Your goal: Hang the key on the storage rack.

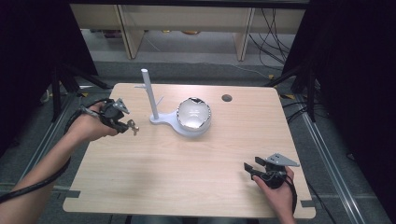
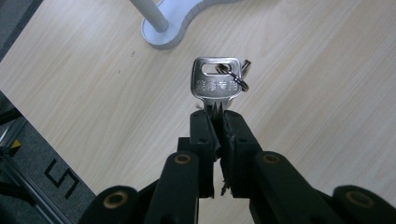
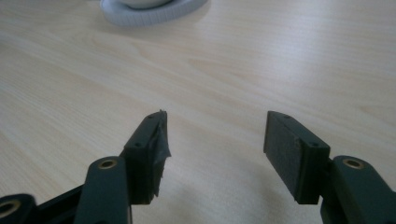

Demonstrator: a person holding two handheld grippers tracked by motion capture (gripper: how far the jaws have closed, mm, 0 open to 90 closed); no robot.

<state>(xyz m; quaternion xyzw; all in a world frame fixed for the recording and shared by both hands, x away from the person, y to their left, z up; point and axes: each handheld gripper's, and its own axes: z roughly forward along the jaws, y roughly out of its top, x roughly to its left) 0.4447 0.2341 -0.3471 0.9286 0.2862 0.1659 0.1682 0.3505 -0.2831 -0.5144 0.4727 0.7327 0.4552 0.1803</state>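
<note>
Your left tongs [image 2: 217, 122] pinch a key [image 2: 215, 83] by its blade above the tabletop [image 1: 187, 168] near the white stand [image 1: 159, 116], so hanging its ring on a peg looks next, while your right tongs [image 3: 215, 140] rest spread and empty.

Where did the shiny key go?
The key is pinched in the left gripper, held over the table's left side, just left of the white stand's pole.

Left gripper [image 2: 217, 122] fingers clamped together; right gripper [image 3: 215, 140] fingers spread apart.
</note>
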